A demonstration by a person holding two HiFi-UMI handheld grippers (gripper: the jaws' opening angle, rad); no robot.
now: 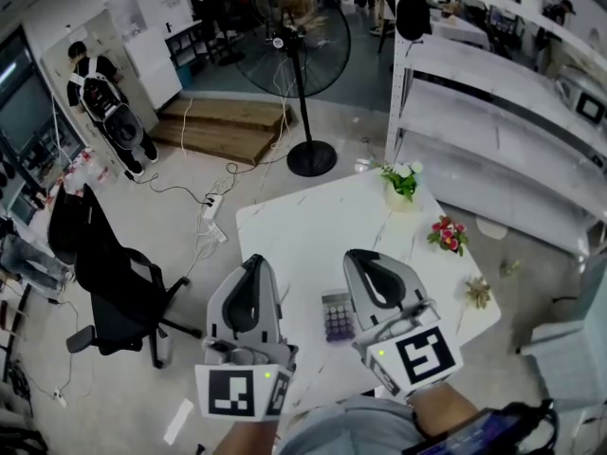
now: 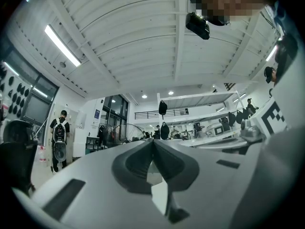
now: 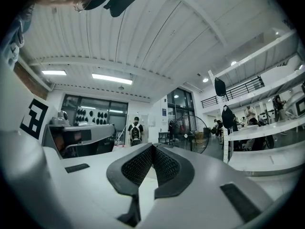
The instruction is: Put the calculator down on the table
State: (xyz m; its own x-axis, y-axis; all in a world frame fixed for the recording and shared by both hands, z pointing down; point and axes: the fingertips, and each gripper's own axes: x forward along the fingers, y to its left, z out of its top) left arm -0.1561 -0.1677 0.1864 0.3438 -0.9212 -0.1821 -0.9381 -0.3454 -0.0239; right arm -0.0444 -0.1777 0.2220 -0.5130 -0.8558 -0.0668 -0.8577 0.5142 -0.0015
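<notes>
The calculator (image 1: 337,318), grey with purple keys, lies flat on the white table (image 1: 303,221) near its front edge. In the head view it shows between my two grippers, which are held above the table and apart from it. My left gripper (image 1: 254,262) is shut with nothing in it; its pads meet tip to tip in the left gripper view (image 2: 153,142). My right gripper (image 1: 362,257) is shut and empty too, its ribbed pads pressed together in the right gripper view (image 3: 152,148). Both gripper views look out level across the room and do not show the calculator.
A potted green plant (image 1: 402,180), red flowers (image 1: 448,234) and a dried flower (image 1: 477,292) stand along the table's right side. A standing fan (image 1: 302,55) is beyond the table, a black office chair (image 1: 114,282) to the left, white shelving (image 1: 493,131) to the right. A person with a backpack (image 1: 100,98) stands far left.
</notes>
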